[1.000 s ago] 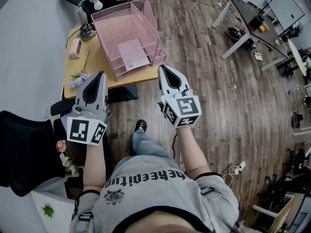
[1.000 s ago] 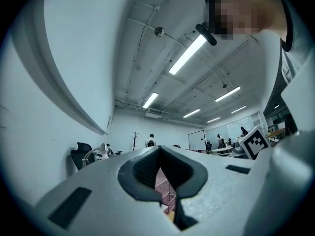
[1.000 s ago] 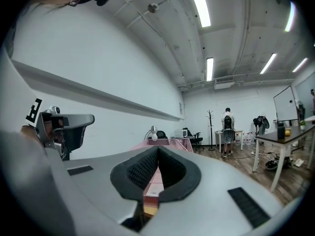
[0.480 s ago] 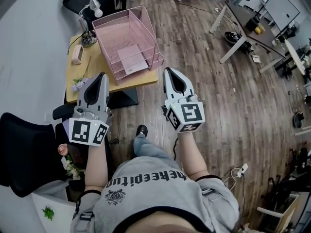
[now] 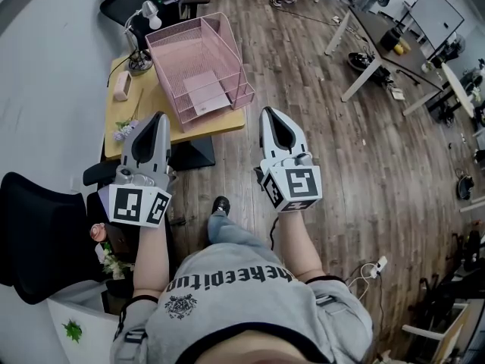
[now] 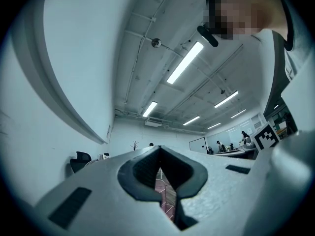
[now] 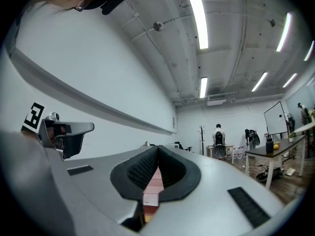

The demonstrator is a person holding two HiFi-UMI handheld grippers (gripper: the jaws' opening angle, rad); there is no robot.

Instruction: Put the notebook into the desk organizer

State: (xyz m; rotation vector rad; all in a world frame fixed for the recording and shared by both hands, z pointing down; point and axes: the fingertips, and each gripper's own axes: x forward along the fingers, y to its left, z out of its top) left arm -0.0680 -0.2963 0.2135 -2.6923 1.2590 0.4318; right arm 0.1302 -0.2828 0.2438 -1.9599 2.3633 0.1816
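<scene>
My right gripper (image 5: 273, 120) has drifted right, off the bench corner it was beside a second ago. Its ribbed black pads are pressed together on nothing. My left gripper (image 5: 155, 123) is closed and empty too, over the near edge of the wooden bench (image 5: 151, 97). On the bench, the pink wire-mesh organizer (image 5: 178, 51) holds the flat pink notebook (image 5: 206, 91) in its lower front tray.
</scene>
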